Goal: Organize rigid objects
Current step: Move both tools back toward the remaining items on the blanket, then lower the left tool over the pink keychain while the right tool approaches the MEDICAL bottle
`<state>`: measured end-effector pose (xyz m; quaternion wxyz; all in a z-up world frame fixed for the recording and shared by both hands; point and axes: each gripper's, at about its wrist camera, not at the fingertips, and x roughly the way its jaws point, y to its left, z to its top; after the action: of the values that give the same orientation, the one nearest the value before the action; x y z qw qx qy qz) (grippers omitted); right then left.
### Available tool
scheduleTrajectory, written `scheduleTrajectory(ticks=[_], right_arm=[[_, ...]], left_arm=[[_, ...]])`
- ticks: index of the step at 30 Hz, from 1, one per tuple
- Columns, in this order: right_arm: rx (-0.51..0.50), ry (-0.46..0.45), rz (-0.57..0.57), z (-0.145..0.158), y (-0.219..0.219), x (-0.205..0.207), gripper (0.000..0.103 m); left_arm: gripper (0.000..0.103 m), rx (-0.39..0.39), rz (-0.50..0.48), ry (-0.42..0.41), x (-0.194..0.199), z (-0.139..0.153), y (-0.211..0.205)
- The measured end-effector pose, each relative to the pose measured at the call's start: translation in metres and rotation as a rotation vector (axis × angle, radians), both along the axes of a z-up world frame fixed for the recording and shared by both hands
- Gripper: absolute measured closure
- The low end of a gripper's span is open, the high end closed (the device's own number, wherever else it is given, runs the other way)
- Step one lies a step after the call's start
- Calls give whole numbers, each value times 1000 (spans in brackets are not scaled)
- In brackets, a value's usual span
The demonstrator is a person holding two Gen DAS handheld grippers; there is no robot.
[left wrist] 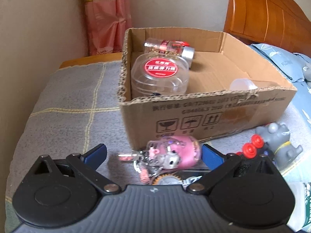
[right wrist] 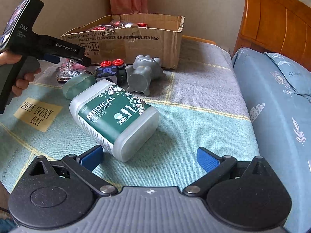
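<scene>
Pink toy [left wrist: 175, 153] lies on the bed's blanket [left wrist: 64, 104], just in front of the cardboard box [left wrist: 204, 114], between the spread fingers [left wrist: 96, 152] of our left gripper [left wrist: 153, 153]. Fingers released, nothing held yet. A small chain and gear-like trinket sit touching the toy on the near side, so we judge the grab should be on the pink body, not the dangling bits. Close square across the widest part, lift clear of the box wall, then drop in beside the clear jar [left wrist: 159, 77] already inside.

Right gripper [right wrist: 149, 156] also wide open, empty, hovering near the cotton swab bottle [right wrist: 114, 118] lying on its side. Grey figurine [right wrist: 143, 73] and red-button cube [right wrist: 108, 70] wait near the box.
</scene>
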<state>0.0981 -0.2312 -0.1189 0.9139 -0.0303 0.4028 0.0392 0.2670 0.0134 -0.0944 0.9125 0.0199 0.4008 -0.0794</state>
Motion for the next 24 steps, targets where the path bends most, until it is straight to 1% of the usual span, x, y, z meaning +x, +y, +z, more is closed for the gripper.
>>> scheduleTrajectory(ticks=[2,5,7,10,12,14,15,17,20,24], right_arm=[[-1,-1,-9,0,-4,3,0],[-1,-4,-52,-1,-13,8,0],[-1,-7,-61,-1,-16,10,0],[-1,-13,-63,-2,-15,12,0],[0,-21,-62,-3,-15,11,0],[0,-25,-61,-3,-15,11,0],[0,-26,-60,-3,-15,11,0],[1,-29,-57,-3,-15,12,0],[2,-32,-53,-3,-15,13,0],[2,-41,-47,-4,-15,14,0]], left_arm=[[1,0,-2,-4,-2,-1,5],[1,13,2,-12,-6,-2,8],[4,16,-2,-17,-8,-2,9],[12,7,6,-29,-12,-1,7],[20,-4,16,-28,-14,-1,5],[27,-11,27,-33,-17,0,2],[30,-8,31,-38,-19,0,-1],[33,14,38,-47,-21,1,-7],[36,33,43,-55,-22,1,-14],[37,22,60,-32,-15,-4,-15]])
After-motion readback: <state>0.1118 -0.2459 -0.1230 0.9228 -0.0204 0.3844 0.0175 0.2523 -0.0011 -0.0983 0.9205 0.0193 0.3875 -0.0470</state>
